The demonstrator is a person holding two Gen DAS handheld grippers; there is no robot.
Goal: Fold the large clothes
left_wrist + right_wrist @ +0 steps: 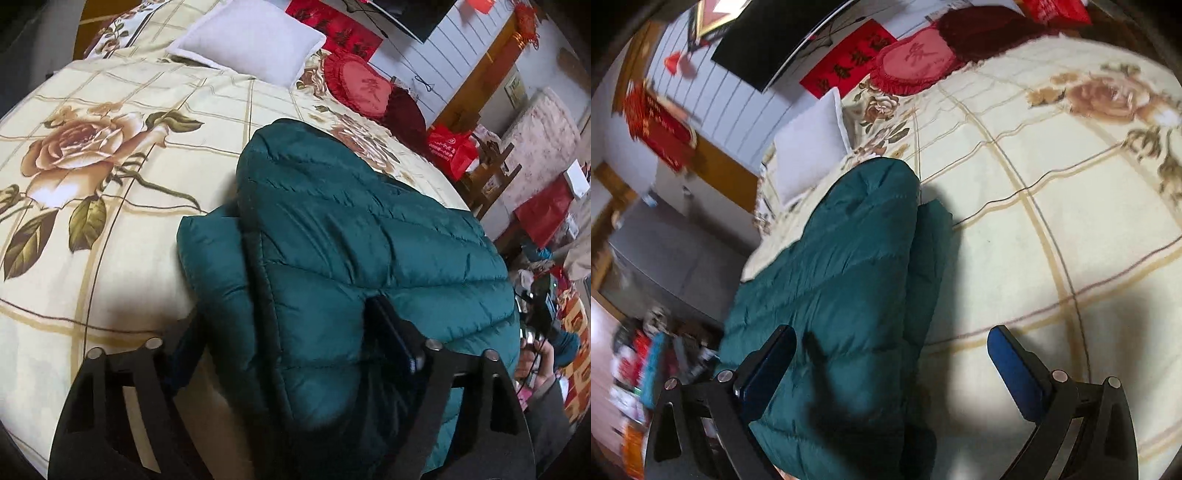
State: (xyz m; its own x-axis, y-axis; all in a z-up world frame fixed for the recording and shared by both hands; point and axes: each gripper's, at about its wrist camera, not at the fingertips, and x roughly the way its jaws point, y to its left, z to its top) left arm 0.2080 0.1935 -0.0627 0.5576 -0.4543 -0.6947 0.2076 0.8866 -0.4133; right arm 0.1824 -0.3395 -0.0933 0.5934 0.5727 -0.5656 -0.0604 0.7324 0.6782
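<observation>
A dark green quilted puffer jacket (332, 236) lies folded lengthwise on a cream bed cover printed with roses (110, 155). My left gripper (284, 339) is open with its fingers spread wide around the jacket's near end; a thick bulge of the jacket sits between them. In the right wrist view the jacket (849, 258) runs away from me toward the pillow. My right gripper (892, 354) is open above the jacket's near end. Its left finger (768, 362) is over the jacket and its right finger (1015, 365) is over the bare cover.
A white pillow (251, 40) and red heart cushions (365, 88) lie at the head of the bed. Red bags (450, 147) and clutter stand beside the bed's right edge. A black screen (768, 40) hangs on the wall.
</observation>
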